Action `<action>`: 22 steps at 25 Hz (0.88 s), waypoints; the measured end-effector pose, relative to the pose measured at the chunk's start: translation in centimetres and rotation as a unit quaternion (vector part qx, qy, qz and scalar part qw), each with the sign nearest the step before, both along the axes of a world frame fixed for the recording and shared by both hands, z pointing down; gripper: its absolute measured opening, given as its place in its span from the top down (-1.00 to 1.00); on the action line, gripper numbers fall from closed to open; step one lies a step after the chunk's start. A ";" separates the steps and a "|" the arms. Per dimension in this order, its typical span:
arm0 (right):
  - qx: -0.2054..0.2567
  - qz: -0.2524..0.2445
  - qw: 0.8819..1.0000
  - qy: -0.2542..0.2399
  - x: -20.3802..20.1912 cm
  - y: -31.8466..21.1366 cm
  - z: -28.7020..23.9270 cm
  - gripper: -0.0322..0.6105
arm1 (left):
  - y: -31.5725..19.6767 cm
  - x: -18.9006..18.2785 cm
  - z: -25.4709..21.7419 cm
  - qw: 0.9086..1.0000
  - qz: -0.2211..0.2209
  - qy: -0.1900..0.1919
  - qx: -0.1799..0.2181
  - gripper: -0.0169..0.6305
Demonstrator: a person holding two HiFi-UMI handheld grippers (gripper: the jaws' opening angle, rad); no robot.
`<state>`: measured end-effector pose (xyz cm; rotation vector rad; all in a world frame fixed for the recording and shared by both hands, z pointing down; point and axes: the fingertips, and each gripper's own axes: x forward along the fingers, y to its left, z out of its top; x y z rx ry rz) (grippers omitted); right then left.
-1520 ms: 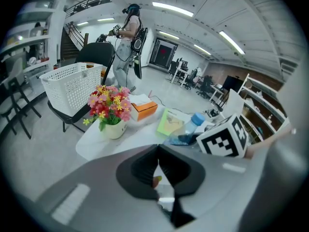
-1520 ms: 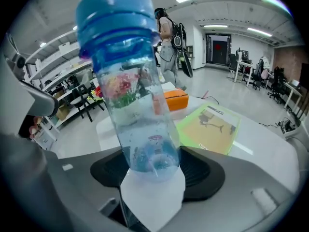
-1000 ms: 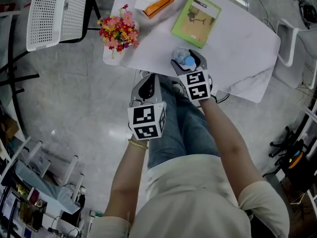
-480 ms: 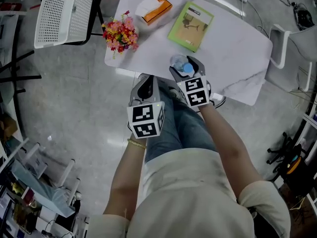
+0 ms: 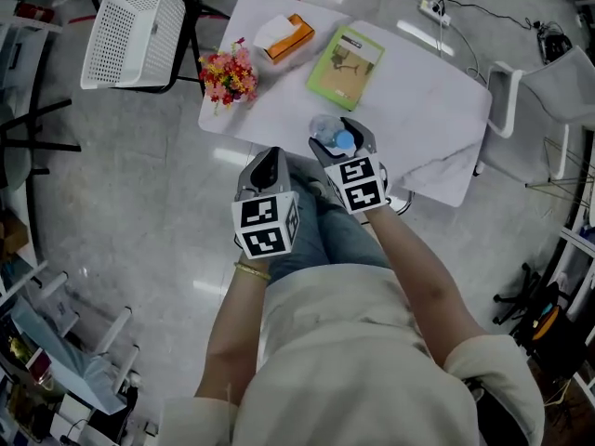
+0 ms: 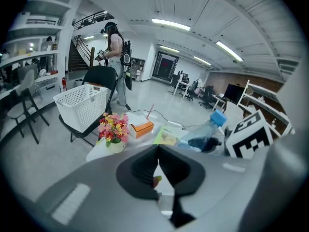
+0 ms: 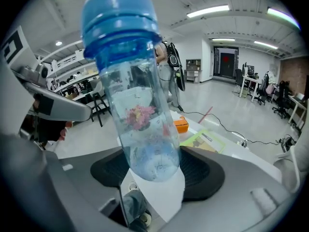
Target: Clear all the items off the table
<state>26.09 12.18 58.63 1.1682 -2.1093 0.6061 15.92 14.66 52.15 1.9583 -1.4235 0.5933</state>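
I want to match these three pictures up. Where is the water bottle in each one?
Head view: the bottle is at centre, by the table's near edge.
Left gripper view: the bottle is right of centre, leaning, blue cap uppermost.
Right gripper view: the bottle fills the middle, cap at top left.
Shared landmark: the orange box on the table shows in all three.

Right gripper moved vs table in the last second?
No. The right gripper, shut on the bottle, stays over the table near its front edge, by the green book; the camera shifted.
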 end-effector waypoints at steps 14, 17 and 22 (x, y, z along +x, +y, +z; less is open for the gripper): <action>0.034 -0.032 0.999 -0.022 0.6 2.7 -7.7 -0.09 | 2.2 1.4 -5.0 0.999 -0.004 -0.005 0.036 0.92; 0.045 -0.043 0.998 -0.025 0.6 3.4 -9.4 -0.09 | 2.8 1.0 -5.9 0.999 -0.016 -0.007 0.044 0.92; 0.056 -0.066 0.996 -0.029 0.4 4.7 -11.2 -0.09 | 4.1 0.9 -7.6 0.998 -0.023 -0.008 0.058 0.92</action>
